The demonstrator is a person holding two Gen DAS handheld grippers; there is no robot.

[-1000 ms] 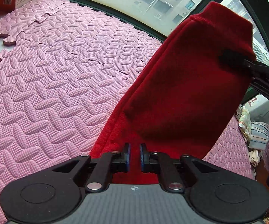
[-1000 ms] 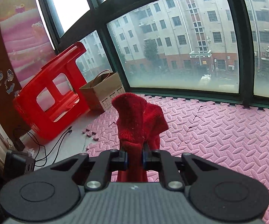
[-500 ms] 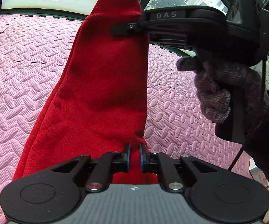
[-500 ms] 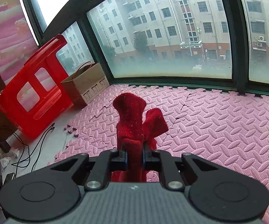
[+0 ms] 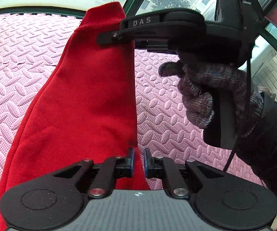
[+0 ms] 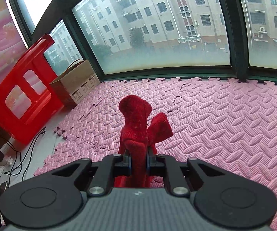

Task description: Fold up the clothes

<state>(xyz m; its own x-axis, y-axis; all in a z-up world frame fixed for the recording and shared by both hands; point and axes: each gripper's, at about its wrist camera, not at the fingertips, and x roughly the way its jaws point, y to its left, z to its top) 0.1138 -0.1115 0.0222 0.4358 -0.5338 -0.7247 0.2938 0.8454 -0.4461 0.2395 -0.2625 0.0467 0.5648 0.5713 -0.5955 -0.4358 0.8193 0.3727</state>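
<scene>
Black gripper (image 5: pixel 107 38) marked "DAS", grey knit glove (image 5: pixel 211 90), dark sleeve (image 5: pixel 269 140).

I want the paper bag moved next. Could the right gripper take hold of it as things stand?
Probably not: the right gripper is shut on the red garment, and the paper bag stands far off by the window.

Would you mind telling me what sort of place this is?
Probably an upper-floor room at home: pink foam floor mats reach big windows facing apartment blocks, with a red plastic stool and paper bag alongside.
</scene>
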